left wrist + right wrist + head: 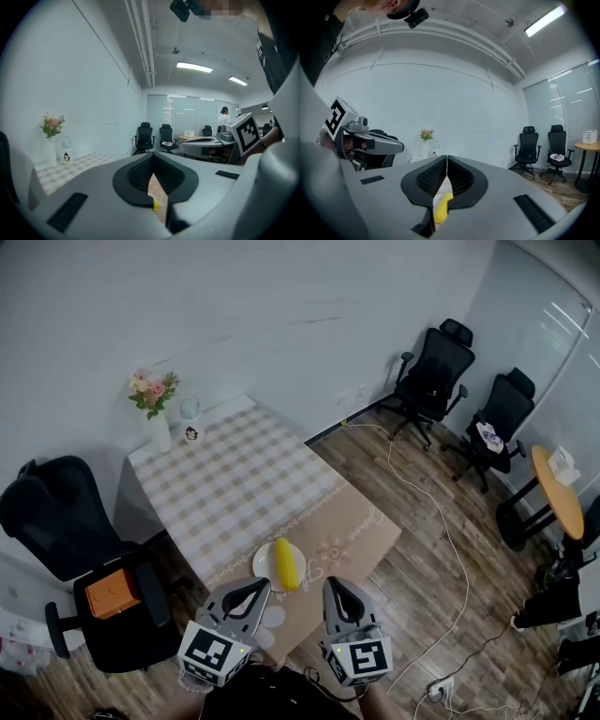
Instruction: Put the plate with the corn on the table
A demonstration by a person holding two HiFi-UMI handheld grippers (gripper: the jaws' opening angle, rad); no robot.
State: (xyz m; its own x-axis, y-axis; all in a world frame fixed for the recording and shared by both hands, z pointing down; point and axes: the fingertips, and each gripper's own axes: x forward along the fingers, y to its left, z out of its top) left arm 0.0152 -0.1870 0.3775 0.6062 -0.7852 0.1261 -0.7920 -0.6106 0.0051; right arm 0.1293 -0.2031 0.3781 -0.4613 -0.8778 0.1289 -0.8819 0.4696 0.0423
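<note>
Closed left claw (261,585) and right claw (333,585), corn (443,206) a sliver past both

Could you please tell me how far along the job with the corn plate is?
Looks done: the plate with the corn rests on the table by the edge nearest the grippers. In hand: nothing; the left gripper and right gripper are shut and empty, just short of the plate. Left: apparently nothing.

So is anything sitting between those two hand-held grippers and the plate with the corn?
Nothing visible does. The plate with the corn lies at the near end of the table, just ahead of the left hand-held gripper and the right hand-held gripper.
</note>
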